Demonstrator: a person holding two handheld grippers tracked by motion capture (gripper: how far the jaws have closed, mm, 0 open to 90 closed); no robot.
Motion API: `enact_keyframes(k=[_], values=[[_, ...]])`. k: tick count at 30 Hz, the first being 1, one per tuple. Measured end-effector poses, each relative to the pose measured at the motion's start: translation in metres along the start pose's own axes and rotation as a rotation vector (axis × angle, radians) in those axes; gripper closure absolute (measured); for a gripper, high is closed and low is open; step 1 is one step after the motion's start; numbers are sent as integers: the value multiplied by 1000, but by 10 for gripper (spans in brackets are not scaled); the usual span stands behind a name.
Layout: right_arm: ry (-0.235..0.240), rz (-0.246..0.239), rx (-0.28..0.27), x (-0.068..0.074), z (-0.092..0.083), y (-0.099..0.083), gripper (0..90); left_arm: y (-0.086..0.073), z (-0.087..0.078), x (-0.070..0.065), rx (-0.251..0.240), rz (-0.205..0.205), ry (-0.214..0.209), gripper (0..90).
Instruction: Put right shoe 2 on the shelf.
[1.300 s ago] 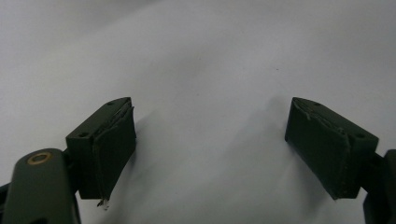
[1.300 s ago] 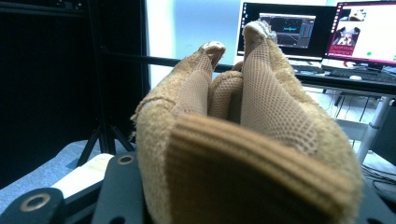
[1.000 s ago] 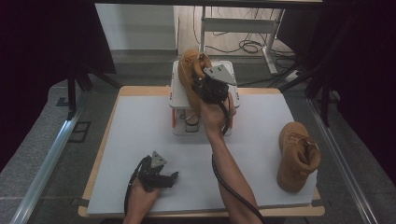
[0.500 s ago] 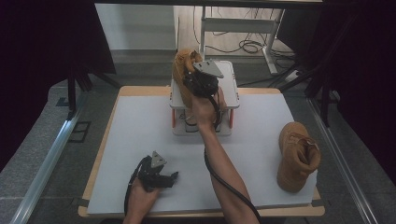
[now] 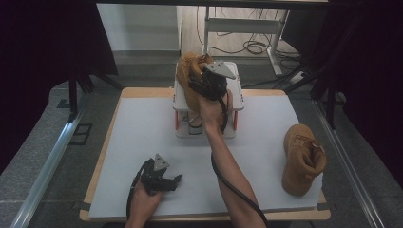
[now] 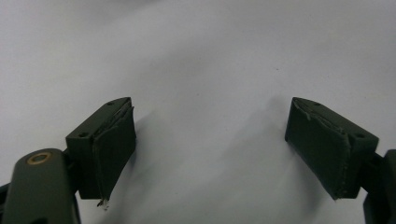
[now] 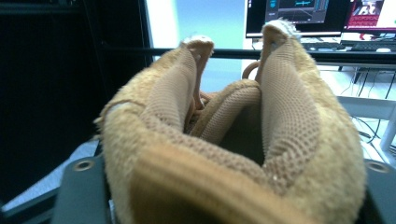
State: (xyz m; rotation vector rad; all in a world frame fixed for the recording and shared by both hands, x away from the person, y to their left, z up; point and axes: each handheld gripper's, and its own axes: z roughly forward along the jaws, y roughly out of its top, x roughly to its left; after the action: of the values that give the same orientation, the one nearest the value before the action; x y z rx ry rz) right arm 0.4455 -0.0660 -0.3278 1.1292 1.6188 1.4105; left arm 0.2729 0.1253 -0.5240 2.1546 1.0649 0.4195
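Tan suede boot [image 5: 189,78] sitting on top of the white rack [image 5: 236,97] at the far edge of the table, toe pointing away. Right gripper [image 5: 205,84] right up at the rack, jaws just been opening – boot collar [image 7: 233,154] between them and filling the gap, so probably loosening rather than pinching. Looks like soft padded stuff, collar squashy and mesh-lined, sole likely the heavy end – so best grabbed at the heel collar or the back, not the floppy tongue. Forearm stretched long from the near edge up to the rack, wrist roughly level. Left gripper [image 5: 159,178] well short of the rack, parked on the white mat [image 5: 142,123], jaws spread wide with nothing in them. Second boot [image 5: 302,159] off to the rack's right, nearer the front.
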Motion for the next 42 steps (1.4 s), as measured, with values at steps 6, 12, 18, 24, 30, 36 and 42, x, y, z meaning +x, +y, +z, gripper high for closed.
enact_keyframes(k=[6,12,18,24,30,36,42], values=[[7,-11,35,1,2,3,178,0,0,0,0,0,0,163],[24,-24,31,0,2,2,127,0,0,0,0,0,1,163],[46,-39,31,-3,1,0,104,0,0,0,0,0,1,163],[60,-85,56,-3,-2,-5,0,0,0,0,0,1,1,163],[55,-113,83,-1,-9,-13,0,0,0,0,-1,2,2,163],[65,-88,93,-6,-18,-16,11,0,0,0,-1,2,2,163],[74,-85,115,-10,-28,-19,12,0,0,0,0,1,2,162]])
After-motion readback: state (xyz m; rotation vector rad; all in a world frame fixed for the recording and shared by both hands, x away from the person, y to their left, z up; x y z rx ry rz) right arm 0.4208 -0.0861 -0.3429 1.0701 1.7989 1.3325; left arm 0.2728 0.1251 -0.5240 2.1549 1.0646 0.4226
